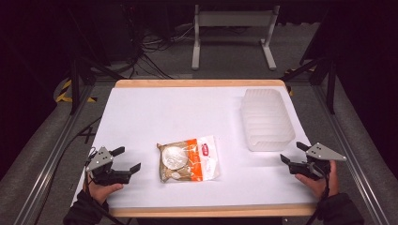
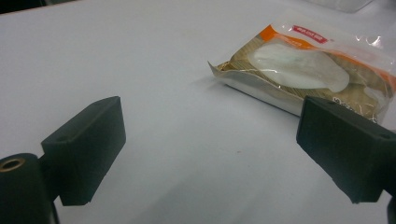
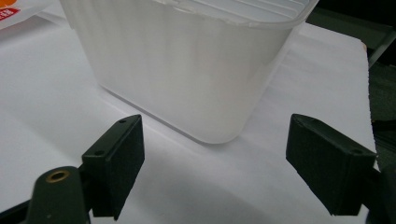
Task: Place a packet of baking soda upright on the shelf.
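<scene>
The snack packet (image 1: 188, 158) is found mid-bench near the front edge, nearer the left gripper (image 1: 126, 159); the right gripper (image 1: 290, 153) is likewise held with fingers spread, empty.

The only printing in view sat on the snack packet (image 1: 188, 159) — a small red label (image 1: 205, 149) with white lettering near its orange-edged end. In the high view the lettering was too small to read. In the left gripper view the same red label (image 2: 307, 31) showed as a tilted strip with pale characters, still too blurred to make out. In the right gripper view a corner of it (image 3: 8, 13) appeared — the white marks there were unreadable as well.
</scene>
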Tool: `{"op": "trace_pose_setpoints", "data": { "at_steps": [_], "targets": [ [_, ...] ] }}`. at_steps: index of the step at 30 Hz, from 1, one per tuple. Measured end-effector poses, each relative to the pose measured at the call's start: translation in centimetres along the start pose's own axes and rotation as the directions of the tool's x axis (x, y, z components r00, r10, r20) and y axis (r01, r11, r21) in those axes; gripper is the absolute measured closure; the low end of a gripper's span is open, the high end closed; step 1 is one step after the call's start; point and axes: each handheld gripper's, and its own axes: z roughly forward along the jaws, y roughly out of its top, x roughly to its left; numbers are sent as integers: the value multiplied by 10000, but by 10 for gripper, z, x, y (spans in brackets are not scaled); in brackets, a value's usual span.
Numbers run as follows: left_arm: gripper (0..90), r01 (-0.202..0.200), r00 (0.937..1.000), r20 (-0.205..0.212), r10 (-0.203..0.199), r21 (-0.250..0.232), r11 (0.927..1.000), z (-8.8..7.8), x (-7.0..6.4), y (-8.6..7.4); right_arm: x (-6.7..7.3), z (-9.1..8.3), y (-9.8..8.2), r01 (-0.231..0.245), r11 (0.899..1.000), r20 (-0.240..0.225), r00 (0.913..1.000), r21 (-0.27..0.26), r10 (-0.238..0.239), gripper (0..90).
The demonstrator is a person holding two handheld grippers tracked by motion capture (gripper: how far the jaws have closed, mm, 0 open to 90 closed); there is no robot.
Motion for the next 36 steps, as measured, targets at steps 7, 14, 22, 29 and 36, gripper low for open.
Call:
{"op": "trace_pose_setpoints", "data": {
  "at_steps": [7, 14, 22, 29, 36],
  "targets": [
    [93, -147, 9999, 42, 148, -193, 9997, -2, -1, -1, 0, -1, 1, -218, 9992, -364, 9991, 323, 230, 203],
    [89, -302, 9995, -58, 300, -207, 9993, -3, -2, 0, 9, -13, 5, -623, 9969, -999, 9927, 488, 670, 206],
    [86, -225, 9995, -249, 205, -821, 9964, -15, -14, 14, 36, -25, 27, -236, 9997, -1676, 9855, 88, 247, 224],
    [90, -426, 9990, -183, 417, -498, 9979, -18, -35, 13, 68, -18, 43, -128, 9997, -2760, 9610, 213, 182, 244],
    [95, -531, 9985, -145, 526, -347, 9980, -18, -43, 13, 113, 14, 55, 718, 9925, -4114, 9111, 987, -250, 278]
  ]
}}
